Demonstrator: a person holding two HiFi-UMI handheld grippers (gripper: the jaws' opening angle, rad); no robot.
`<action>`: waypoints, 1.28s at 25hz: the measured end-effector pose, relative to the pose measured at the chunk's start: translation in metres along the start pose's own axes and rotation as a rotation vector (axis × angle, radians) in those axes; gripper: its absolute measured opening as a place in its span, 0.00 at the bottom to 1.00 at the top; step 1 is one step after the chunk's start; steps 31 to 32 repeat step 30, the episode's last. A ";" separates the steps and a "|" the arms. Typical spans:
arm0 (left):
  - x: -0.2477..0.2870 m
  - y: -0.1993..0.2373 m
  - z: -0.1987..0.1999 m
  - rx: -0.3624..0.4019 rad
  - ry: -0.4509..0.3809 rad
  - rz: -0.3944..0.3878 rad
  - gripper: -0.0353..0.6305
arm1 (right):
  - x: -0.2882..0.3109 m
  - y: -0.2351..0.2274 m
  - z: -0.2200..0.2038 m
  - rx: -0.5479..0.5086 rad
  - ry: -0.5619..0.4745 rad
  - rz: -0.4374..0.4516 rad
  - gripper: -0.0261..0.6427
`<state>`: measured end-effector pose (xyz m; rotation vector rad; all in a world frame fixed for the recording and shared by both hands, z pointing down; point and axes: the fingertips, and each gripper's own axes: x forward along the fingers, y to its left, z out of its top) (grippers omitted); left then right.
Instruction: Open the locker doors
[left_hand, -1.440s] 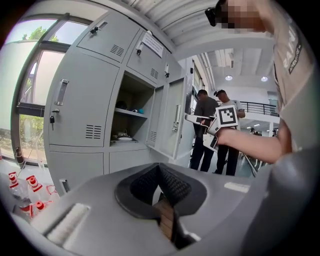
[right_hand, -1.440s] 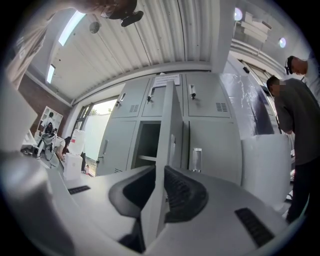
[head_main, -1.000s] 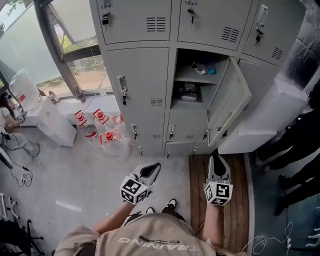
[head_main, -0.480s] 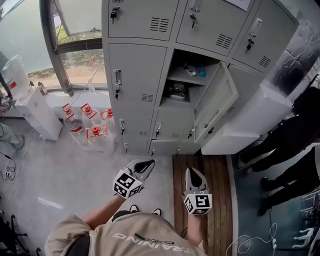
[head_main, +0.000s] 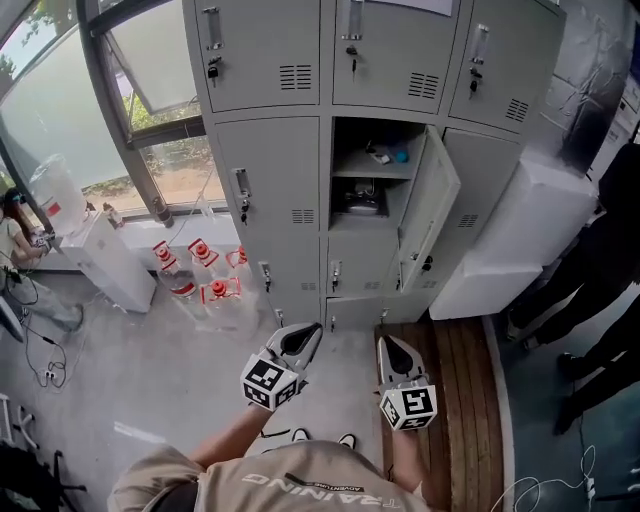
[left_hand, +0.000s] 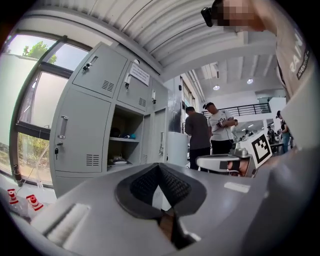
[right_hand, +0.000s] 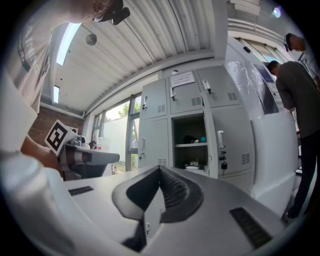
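A bank of grey lockers (head_main: 270, 185) stands ahead. One middle-row compartment (head_main: 368, 180) is open, its door (head_main: 432, 205) swung out to the right; a shelf and small items show inside. The other doors I see are closed. Both grippers hang low in front of me, well short of the lockers. My left gripper (head_main: 308, 330) is shut and empty, pointing up toward the lockers (left_hand: 80, 135). My right gripper (head_main: 386, 342) is also shut with nothing between its pads. The open compartment (right_hand: 189, 142) lies straight ahead in the right gripper view.
Several red-capped water bottles (head_main: 205, 280) stand on the floor by the window. A white unit (head_main: 105, 255) sits at left, a white cabinet (head_main: 520, 230) at right beside the lockers. A wooden mat (head_main: 460, 400) lies underfoot. People (head_main: 600, 260) stand at right.
The right gripper's jaws have closed from slightly apart. Both grippers stay low in front of the lockers while my head view swings; the locker door stands open as before.
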<state>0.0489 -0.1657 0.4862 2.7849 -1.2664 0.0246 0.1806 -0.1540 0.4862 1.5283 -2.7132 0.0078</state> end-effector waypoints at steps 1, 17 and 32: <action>-0.001 0.001 0.000 0.006 0.004 0.009 0.06 | 0.002 -0.001 -0.001 0.009 -0.001 0.002 0.06; -0.020 -0.019 -0.027 -0.045 0.022 0.005 0.06 | -0.021 -0.013 0.007 -0.037 0.007 -0.033 0.06; -0.035 -0.029 -0.036 -0.071 0.033 0.021 0.06 | -0.023 -0.002 -0.015 -0.088 0.061 0.011 0.06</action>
